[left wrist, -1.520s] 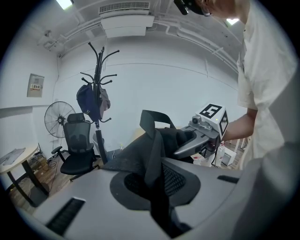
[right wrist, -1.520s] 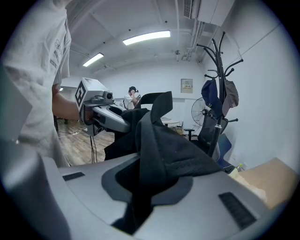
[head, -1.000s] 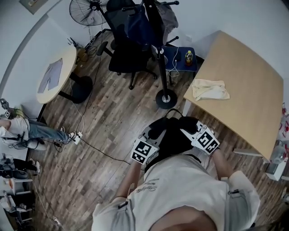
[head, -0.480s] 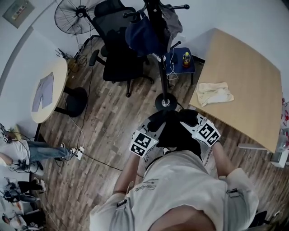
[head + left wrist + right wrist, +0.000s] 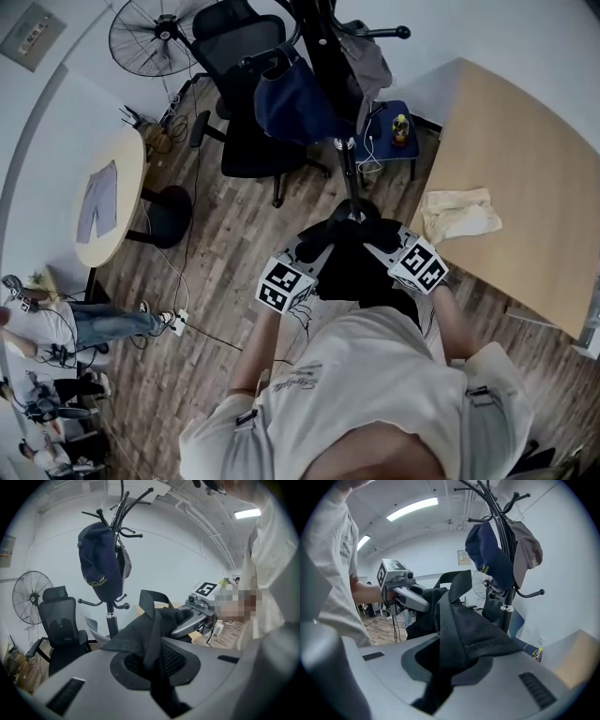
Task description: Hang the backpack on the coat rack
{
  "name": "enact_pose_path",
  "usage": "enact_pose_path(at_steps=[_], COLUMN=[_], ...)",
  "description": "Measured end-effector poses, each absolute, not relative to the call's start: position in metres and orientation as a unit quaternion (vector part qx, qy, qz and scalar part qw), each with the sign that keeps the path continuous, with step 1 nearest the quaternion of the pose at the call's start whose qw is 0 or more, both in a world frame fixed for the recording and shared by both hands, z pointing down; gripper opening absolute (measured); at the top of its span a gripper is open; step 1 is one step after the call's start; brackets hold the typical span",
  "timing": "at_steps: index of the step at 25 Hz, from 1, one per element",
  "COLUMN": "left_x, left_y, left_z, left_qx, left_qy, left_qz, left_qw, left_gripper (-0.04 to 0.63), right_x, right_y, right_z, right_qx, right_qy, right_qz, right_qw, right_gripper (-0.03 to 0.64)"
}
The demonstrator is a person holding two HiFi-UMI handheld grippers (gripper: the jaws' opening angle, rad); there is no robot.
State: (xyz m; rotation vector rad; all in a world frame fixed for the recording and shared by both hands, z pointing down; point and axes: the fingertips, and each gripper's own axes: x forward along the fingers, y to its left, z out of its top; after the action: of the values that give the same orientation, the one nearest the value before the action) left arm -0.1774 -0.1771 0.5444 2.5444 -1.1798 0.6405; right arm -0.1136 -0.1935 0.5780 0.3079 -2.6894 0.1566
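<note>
Approach step appears in hand. The left hand-held gripper [image 5: 152, 663] and right hand-held gripper [image 5: 444, 663] are each clamping a strap of the backpack [image 5: 352, 270], suspending it near the coat rack [image 5: 330, 80]. The next move is calling for raising a strap over a free hook [image 5: 530, 594].

Black fabric backpack [image 5: 352, 262]: carried nearer the black metal coat rack [image 5: 345, 164]; now covers its base, earlier apart.

Left claw [image 5: 315, 249] and right claw [image 5: 376, 246] clamped, side by side.
</note>
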Motion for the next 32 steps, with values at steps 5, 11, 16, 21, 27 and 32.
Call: enact_pose_path(at_steps=[5,11,16,21,27,32], left_x=[-0.195,-0.201,-0.21,-0.216,-0.214,-0.216], left_y=[-0.216,-0.254,-0.281,-0.292,-0.31,-0.316], left_z=[0.55,0.552,0.563,0.585,0.611,0.632], left_qx=[0.87,0.87,0.872,0.876,0.876,0.876], left_qy=[-0.416,-0.415,-0.414,-0.407,-0.397,-0.383], left_qz=[0.219,0.23,0.229,0.217,0.228,0.242], left_qw=[0.15,0.135,0.123,0.144,0.153,0.169], left_gripper=[0.043,0.043,0.043,0.044,0.044,0.044], right_x=[-0.132,-0.138,-0.145,-0.15,-0.146,-0.146], right_y=[-0.235,-0.271,-0.298,-0.311,-0.327,-0.33], right_z=[0.583,0.587,0.598,0.616,0.643,0.664], right_qx=[0.101,0.096,0.088,0.088,0.097,0.113], right_qy=[-0.97,-0.972,-0.972,-0.968,-0.963,-0.957], right_qz=[0.055,0.069,0.064,0.062,0.089,0.109], right_qw=[0.213,0.201,0.209,0.225,0.237,0.246], right_gripper=[0.041,0.043,0.041,0.043,0.046,0.053])
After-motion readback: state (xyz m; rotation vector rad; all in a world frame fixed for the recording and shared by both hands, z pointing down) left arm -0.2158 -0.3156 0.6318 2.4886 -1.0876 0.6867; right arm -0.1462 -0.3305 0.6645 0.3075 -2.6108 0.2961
